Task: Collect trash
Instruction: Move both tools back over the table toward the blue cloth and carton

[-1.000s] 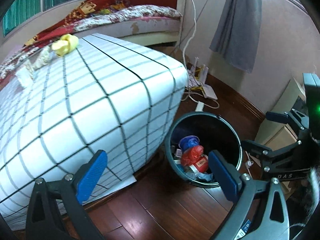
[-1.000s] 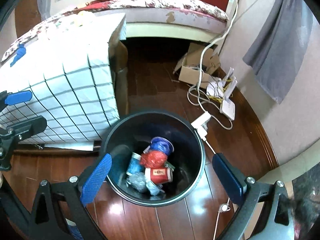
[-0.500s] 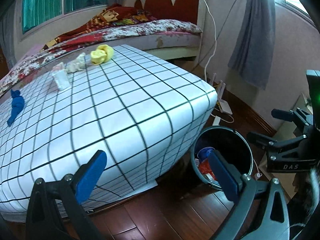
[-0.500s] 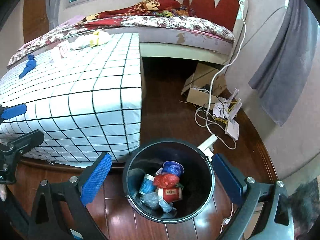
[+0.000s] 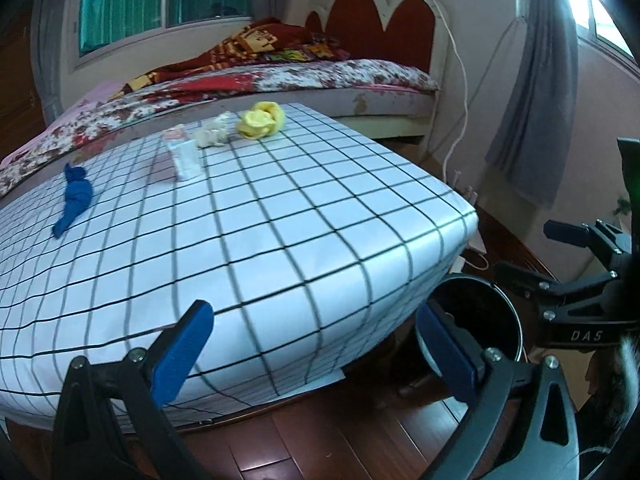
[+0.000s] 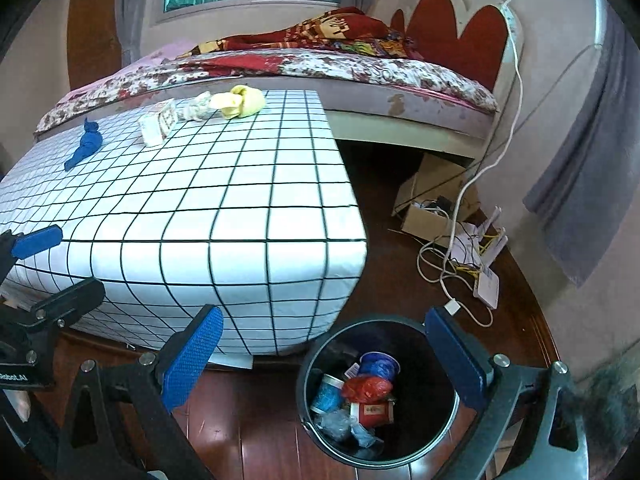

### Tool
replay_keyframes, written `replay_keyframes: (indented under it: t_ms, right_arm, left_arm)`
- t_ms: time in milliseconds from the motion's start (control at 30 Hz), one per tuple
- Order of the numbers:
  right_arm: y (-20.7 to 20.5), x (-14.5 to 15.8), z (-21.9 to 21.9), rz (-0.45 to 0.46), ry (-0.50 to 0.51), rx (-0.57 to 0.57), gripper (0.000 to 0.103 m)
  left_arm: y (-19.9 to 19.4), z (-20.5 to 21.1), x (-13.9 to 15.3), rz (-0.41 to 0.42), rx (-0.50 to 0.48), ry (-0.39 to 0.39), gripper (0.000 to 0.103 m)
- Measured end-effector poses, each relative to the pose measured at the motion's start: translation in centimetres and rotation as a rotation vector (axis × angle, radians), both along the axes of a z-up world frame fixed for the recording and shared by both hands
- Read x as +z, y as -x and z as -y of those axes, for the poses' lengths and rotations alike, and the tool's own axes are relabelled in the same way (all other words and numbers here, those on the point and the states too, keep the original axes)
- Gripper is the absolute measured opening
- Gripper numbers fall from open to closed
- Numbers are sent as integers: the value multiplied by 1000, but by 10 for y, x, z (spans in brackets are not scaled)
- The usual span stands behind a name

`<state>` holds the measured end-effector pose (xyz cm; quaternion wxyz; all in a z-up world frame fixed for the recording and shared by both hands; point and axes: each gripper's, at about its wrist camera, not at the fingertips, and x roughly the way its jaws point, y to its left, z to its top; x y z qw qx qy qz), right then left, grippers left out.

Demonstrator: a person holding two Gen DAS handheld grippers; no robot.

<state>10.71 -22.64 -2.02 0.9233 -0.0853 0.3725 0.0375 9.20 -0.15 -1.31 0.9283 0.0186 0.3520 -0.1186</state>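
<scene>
We judge the job partly done: the black bin (image 6: 400, 432) at the lower middle of the right wrist view already holds several pieces, a red crumpled bag (image 6: 366, 387), a blue cup-like piece (image 6: 378, 364), a small tub with a blue label (image 6: 327, 394) and some clear plastic (image 6: 340, 424) among them. In the left wrist view we see only the bin's rim at the lower right, tucked beside the corner of the checked table (image 5: 280, 240).

What is left, as far as we can see, lies on that table toward the upper left of both frames: a twisted blue scrap (image 5: 74, 202), a small white packet (image 5: 185, 158), a crumpled white wad (image 5: 211, 136) and a yellow crumpled lump (image 5: 260, 120). The wad sits just beside the lump, the packet near them, and the blue scrap well apart, toward the left edge. All four look light, soft and easily squashed, so we expect them to yield to a pinch; the flat packet may be harder to get under.

Our left gripper (image 5: 316, 344) hangs at the near table edge at the bottom of its frame, fingers spread wide with nothing between them. Our right gripper (image 6: 320, 340) sits above the bin, its blue pads (image 6: 192, 356) likewise wide apart and empty. We take the next step to be a reach across the cloth for one of the four pieces
</scene>
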Motion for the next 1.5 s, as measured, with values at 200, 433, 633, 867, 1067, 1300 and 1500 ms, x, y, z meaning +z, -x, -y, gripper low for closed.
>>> replay_keyframes:
  t_ms: [200, 433, 633, 867, 1067, 1300, 1500]
  right_arm:
    - [-6, 2, -21, 1, -2, 38, 102]
    - [-11, 8, -58, 16, -3, 105, 102]
    - [-15, 11, -93, 19, 4, 166, 102]
    - [-23, 17, -134, 31, -2, 204, 102]
    - [-34, 29, -161, 52, -16, 232, 102]
    - [-67, 41, -192, 70, -87, 239, 102]
    - [-112, 37, -214, 52, -80, 246, 102]
  left_arm:
    - [1, -31, 1, 7, 55, 9, 102]
    - [3, -66, 4, 18, 122, 19, 102]
    - [7, -94, 5, 25, 177, 33, 102]
    - [10, -141, 7, 35, 265, 37, 102]
    - [-1, -179, 14, 42, 332, 17, 102]
    - [-29, -210, 23, 48, 374, -13, 102]
    - [-60, -226, 21, 30, 389, -20, 102]
